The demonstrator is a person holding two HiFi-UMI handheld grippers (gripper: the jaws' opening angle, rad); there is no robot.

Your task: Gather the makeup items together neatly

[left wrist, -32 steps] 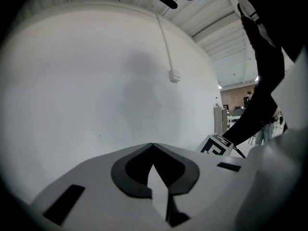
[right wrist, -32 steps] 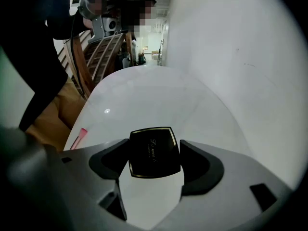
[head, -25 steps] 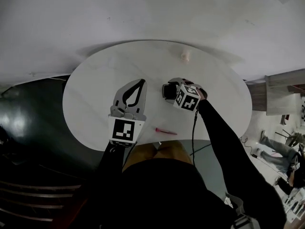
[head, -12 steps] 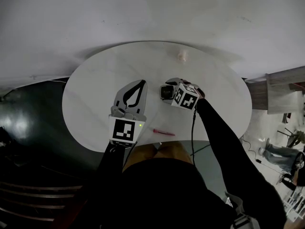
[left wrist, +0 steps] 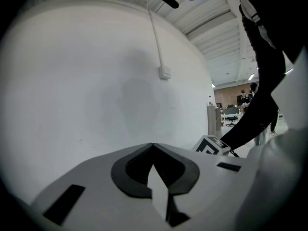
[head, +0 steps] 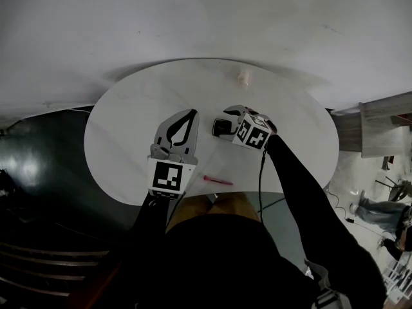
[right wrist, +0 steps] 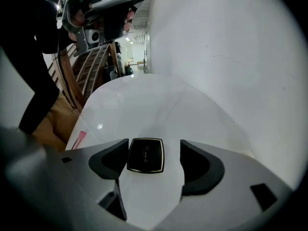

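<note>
A black square compact [right wrist: 146,155] with a thin gold rim lies flat on the round white table [head: 129,114]. It sits between the spread jaws of my right gripper [right wrist: 154,148], close to the left jaw, and nothing clamps it. In the head view the compact [head: 221,127] shows just left of the right gripper [head: 226,126]. My left gripper [head: 190,112] rests on the table left of it, shut and empty, with its tips meeting [left wrist: 153,146]. A pink stick [head: 217,181] lies near the table's front edge. A small cream item [head: 243,78] stands at the far edge.
A white wall rises right behind the table. The pink stick [right wrist: 79,137] also shows at the table's edge in the right gripper view, with a wooden stair rail [right wrist: 91,71] beyond. A dark floor and stairs lie to the left of the table.
The compact now shows a little further out from the right gripper's jaws. The head view has shifted slightly. The left gripper has not moved.
</note>
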